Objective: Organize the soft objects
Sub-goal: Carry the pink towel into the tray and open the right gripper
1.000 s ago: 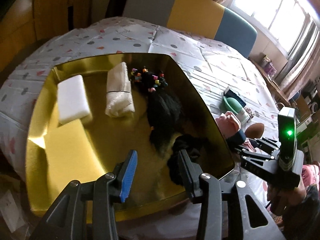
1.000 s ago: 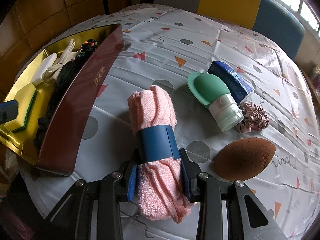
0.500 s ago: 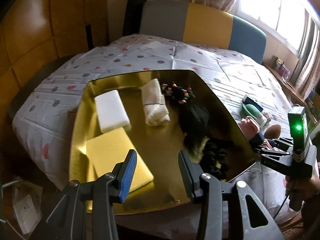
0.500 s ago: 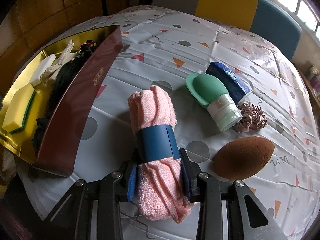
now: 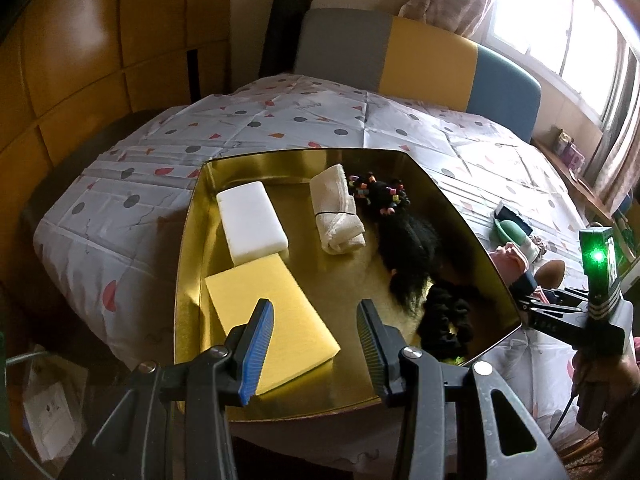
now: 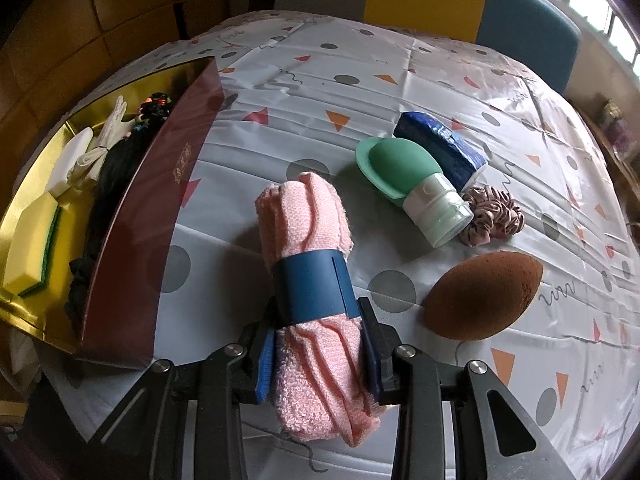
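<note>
The left gripper (image 5: pixel 316 334) has drawn back and up from the gold tray (image 5: pixel 192 240), so the whole tray now shows below it instead of only its near part; its jaws stand apart with nothing between them. The right gripper (image 6: pixel 318 348) has kept its place, jaws clamped on the lower half of the pink towel (image 6: pixel 308 256), just below its blue band (image 6: pixel 312 284).

The towel lies on the tablecloth (image 6: pixel 400 64) beside the tray's dark red outer wall, near the table's front edge. The step in hand looks like carrying this rolled towel into the tray. The next move calls for a lift high enough to clear the wall, then a sideways carry to a free patch of tray floor.

The left view shows that floor: a white sponge (image 5: pixel 252 222) and yellow sponge (image 5: pixel 272 312) along the left side, a cream cloth roll (image 5: pixel 338 216) in the middle, black hair (image 5: pixel 404 240) and a black scrunchie (image 5: pixel 444 320) by the right wall. The right view alone shows clearly what waits outside: a green bottle (image 6: pixel 404 180), blue packet (image 6: pixel 440 144), pink scrunchie (image 6: pixel 492 216) and brown sponge (image 6: pixel 484 294).
</note>
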Motion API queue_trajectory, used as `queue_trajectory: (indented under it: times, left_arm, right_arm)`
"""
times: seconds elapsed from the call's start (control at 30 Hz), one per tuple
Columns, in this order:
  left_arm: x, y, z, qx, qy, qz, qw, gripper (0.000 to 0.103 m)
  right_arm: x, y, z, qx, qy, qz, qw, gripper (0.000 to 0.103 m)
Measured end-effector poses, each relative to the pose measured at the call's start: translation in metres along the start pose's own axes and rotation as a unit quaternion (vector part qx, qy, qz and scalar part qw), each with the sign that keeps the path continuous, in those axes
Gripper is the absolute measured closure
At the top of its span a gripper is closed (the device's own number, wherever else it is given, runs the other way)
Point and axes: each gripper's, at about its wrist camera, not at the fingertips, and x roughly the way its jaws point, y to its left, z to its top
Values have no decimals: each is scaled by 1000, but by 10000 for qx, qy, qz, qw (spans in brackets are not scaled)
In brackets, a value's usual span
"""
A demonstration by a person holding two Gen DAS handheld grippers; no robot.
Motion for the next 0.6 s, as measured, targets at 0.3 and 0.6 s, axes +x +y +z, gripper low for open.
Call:
queue_trajectory:
  times: [0.3,0.6]
  left_arm:
    - [-2,12,-2,-151,-12,-34,9999,60]
    - [-5,34,0,-422,-71,90,9990,60]
  right_arm:
    - [-11,2,5,201,-72,-49,9998,68]
    - [-63,29,35,170,-800,297,9962,68]
